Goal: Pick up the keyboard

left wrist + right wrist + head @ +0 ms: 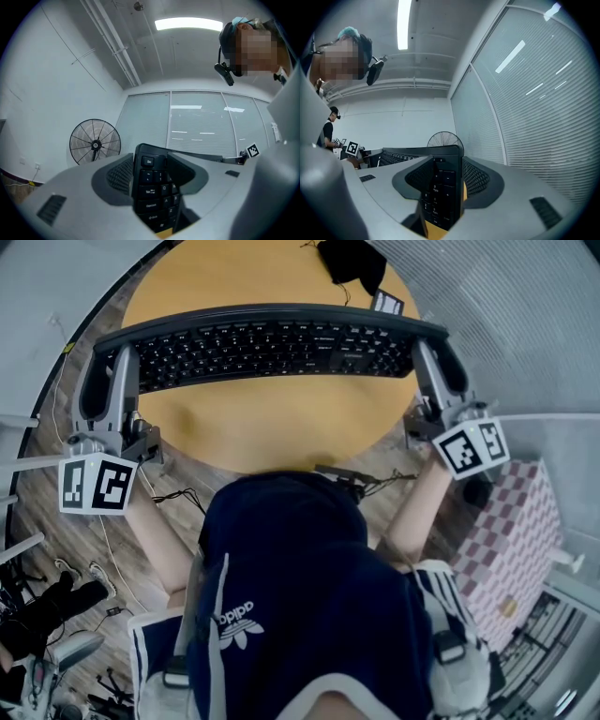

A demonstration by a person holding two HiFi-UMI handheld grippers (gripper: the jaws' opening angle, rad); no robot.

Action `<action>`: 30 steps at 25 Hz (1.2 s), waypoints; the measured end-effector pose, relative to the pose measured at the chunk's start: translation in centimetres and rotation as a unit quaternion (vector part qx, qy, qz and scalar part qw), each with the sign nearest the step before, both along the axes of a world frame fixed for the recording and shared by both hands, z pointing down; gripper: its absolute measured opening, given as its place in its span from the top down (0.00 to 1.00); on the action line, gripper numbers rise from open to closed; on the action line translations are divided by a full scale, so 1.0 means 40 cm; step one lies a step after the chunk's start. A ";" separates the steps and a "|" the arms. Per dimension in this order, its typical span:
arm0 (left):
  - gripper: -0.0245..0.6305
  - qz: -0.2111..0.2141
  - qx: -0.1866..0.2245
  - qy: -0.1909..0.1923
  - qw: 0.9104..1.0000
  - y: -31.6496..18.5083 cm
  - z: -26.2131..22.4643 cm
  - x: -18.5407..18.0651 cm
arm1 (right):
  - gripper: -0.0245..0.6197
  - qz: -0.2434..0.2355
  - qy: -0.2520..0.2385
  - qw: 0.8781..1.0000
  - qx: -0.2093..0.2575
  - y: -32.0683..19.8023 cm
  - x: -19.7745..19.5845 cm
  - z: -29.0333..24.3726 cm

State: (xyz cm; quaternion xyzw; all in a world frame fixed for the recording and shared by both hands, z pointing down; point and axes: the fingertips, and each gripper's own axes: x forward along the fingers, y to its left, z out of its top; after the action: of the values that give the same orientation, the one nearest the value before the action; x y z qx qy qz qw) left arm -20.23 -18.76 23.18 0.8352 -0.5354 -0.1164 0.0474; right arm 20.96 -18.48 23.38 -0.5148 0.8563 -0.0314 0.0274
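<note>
Head view, keyboard (272,343) long axis left-right, keys facing up

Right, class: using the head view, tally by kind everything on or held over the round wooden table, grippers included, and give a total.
keyboard: 1
grippers: 2 (left gripper and right gripper, each shut on one end of the keyboard)
black cloth bundle: 1
marker card: 1
Total: 5
</note>
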 end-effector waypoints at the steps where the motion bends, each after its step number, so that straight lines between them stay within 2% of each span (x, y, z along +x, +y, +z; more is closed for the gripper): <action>1: 0.63 0.000 -0.001 0.000 1.000 -0.001 -0.001 0.000 | 0.68 0.001 0.000 1.000 0.000 0.001 -0.001 -0.001; 30: 0.63 0.015 -0.001 -0.001 1.000 -0.011 -0.003 -0.001 | 0.68 0.016 -0.001 1.000 -0.007 0.005 0.000 0.003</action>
State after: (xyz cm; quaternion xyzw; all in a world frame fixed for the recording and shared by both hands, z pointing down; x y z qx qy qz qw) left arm -20.26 -19.19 23.04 0.8430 -0.5233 -0.1142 0.0490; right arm 20.97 -18.27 23.48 -0.5282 0.8479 -0.0378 0.0251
